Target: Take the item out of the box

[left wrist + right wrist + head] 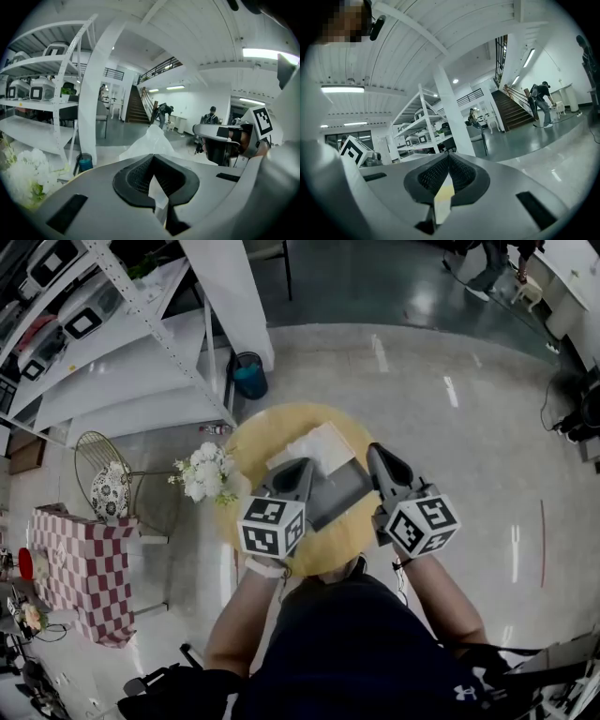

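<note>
On the round yellow table (258,442) lies a flat grey box (343,491), and a white bag (317,446) rests just beyond it. My left gripper (302,468) hovers at the box's left side and the right gripper (377,454) at its right side. In the left gripper view the left gripper (153,158) has its pads together, and the white bag (152,139) rises in a peak past the tip. The right gripper (449,158) is shut too, with only a sliver of table colour in the slit. Neither visibly holds anything.
A bunch of white flowers (204,472) stands at the table's left edge. Left of the table are white shelving (122,343), a blue bin (249,376), a wire chair (108,479) and a checked cloth (84,568). People (541,103) stand far off by stairs.
</note>
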Tool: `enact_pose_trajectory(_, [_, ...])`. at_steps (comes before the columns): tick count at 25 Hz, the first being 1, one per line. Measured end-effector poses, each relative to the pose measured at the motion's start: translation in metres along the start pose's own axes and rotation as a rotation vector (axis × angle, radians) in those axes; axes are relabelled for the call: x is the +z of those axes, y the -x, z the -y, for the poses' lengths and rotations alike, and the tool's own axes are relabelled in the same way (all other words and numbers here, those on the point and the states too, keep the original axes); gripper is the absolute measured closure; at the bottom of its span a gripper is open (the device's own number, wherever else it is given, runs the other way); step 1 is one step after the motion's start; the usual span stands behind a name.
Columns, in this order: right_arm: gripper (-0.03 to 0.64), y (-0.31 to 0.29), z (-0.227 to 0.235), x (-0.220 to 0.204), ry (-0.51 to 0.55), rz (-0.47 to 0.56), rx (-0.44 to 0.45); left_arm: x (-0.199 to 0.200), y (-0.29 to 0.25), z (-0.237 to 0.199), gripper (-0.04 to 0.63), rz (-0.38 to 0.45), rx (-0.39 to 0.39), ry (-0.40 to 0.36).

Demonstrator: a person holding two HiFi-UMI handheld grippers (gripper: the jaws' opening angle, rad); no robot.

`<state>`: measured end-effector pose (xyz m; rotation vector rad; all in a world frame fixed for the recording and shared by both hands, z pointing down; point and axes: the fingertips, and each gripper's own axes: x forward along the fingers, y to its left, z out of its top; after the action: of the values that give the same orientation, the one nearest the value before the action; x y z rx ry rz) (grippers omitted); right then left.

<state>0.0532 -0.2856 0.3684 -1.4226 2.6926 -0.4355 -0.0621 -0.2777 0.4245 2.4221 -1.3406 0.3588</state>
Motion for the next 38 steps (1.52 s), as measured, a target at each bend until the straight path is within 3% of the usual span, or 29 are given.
enact_pose_trajectory(6, [0.609, -0.002, -0.009, 0.012, 0.019, 0.017, 0.02, 0.033, 0.016, 0.003, 0.578, 0.111, 0.018, -0.036])
enact_pose_trajectory(20, [0.609, 0.0, -0.022, 0.038, 0.045, 0.074, 0.045, 0.07, 0.04, 0.019, 0.578, 0.225, -0.001, -0.06])
enact_pose_trajectory(38, [0.609, 0.01, -0.03, 0.078, 0.068, 0.165, 0.058, 0.116, 0.068, 0.023, 0.578, 0.405, 0.041, -0.103])
